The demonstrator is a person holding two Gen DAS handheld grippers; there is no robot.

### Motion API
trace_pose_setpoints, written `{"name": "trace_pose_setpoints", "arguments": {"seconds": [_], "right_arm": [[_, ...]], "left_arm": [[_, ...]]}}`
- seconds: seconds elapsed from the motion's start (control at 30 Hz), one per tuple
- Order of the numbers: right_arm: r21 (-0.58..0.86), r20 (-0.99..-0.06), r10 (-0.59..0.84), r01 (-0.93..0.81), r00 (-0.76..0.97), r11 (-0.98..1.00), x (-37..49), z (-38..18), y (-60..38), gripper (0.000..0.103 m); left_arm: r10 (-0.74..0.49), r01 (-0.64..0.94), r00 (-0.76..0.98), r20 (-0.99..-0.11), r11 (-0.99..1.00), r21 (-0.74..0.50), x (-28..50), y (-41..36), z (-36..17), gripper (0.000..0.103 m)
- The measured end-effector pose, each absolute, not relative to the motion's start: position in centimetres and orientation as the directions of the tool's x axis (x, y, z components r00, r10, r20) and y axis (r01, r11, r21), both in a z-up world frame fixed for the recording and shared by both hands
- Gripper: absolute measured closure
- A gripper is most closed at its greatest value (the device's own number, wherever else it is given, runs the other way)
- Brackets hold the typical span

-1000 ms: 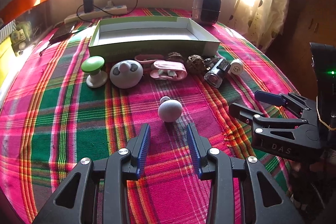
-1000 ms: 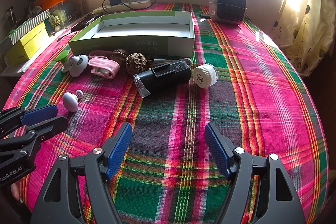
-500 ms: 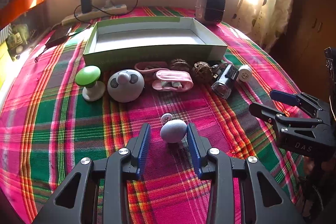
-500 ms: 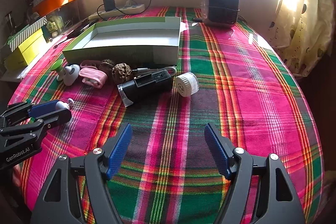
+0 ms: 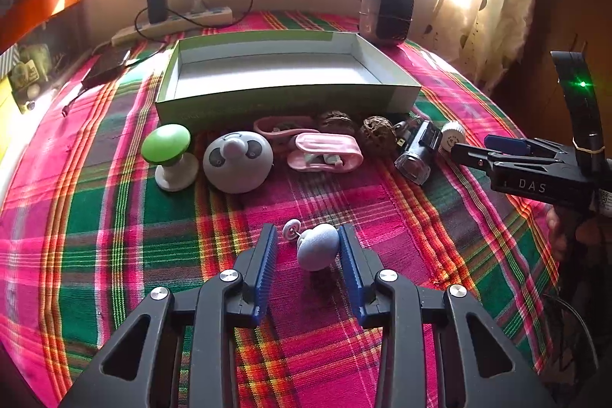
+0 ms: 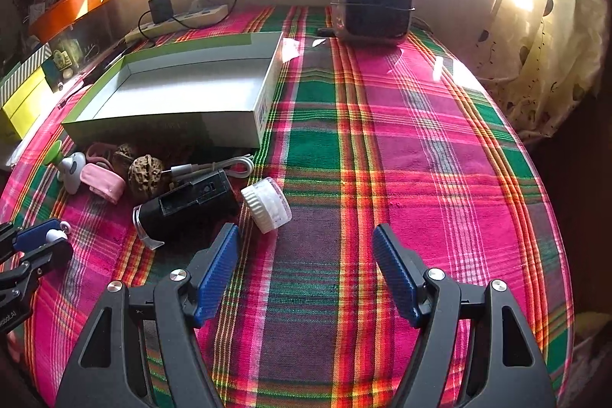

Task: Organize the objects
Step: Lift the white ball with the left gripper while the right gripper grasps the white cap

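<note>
Left hand-held gripper advanced, now closing around grey knob.

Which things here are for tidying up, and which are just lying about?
For tidying: box, grey knob, green knob, round face toy, pink clip, walnut, white cap.
Lying about: heater, power strip, curtain.
</note>
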State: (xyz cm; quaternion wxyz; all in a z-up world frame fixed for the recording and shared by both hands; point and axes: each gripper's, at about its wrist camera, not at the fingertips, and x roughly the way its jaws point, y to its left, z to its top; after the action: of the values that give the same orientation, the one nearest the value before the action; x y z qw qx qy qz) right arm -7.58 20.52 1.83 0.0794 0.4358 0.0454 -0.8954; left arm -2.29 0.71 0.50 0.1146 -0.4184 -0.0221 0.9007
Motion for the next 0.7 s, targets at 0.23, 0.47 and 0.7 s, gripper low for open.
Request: {"name": "trace_pose_setpoints", "arguments": {"seconds": [0.23,0.47,0.7], "right_arm": [[-0.015,-0.792,-0.126,0.226,-0.597,-0.974,-8.27,1.32,19.86,0.041],[-0.005,-0.787,-0.144,0.24,-0.6,-0.971,-8.45,1.41,19.78,0.057],[0.0,-0.784,-0.161,0.259,-0.599,-0.966,-8.41,1.44,19.57,0.069]], "left_arm": [[0.226,-0.188,-0.621,-0.751,-0.973,-0.137,-2.41,0.63,0.45,0.072],[0.224,-0.188,-0.62,-0.752,-0.973,-0.135,-2.46,0.63,0.45,0.075],[0.226,-0.19,-0.62,-0.751,-0.972,-0.136,-2.43,0.54,0.42,0.075]]}}
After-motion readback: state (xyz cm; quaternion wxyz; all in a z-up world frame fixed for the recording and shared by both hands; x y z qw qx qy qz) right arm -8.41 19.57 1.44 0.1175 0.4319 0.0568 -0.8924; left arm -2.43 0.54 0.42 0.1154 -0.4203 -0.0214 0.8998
